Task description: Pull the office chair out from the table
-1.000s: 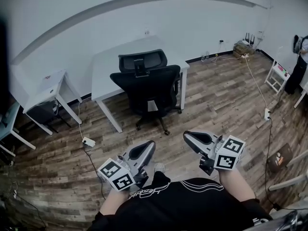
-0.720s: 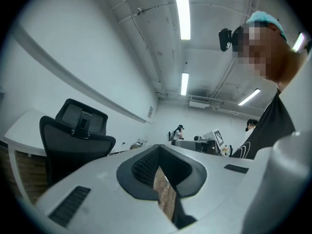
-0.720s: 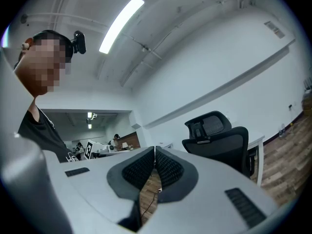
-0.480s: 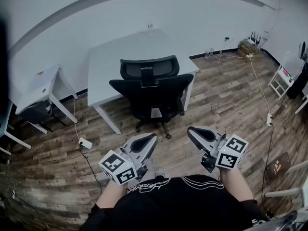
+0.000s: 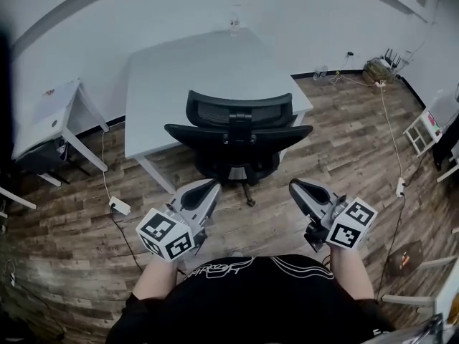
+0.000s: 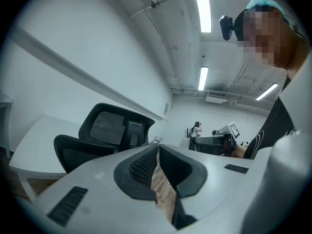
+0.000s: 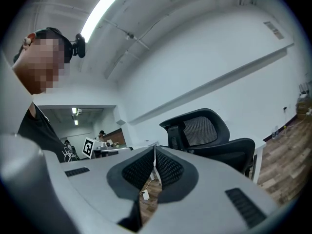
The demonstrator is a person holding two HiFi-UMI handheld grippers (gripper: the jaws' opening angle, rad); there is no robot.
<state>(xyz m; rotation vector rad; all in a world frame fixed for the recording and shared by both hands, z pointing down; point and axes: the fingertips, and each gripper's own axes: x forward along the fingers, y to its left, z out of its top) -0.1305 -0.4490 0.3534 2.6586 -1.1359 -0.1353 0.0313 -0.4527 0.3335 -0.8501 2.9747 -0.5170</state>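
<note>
A plank-patterned wood floor [image 5: 351, 142] spreads beneath a smooth white rectangular table [image 5: 172, 77]. A black office chair [image 5: 239, 131], with a mesh backrest and a curved headrest, stands pushed in at the table's near edge, its back to the person. The grey left gripper [image 5: 211, 186] and right gripper [image 5: 295, 186], with ridged black pads, are held level and side by side. Both point at the chair without touching it, their jaws pressed together on nothing.
</note>
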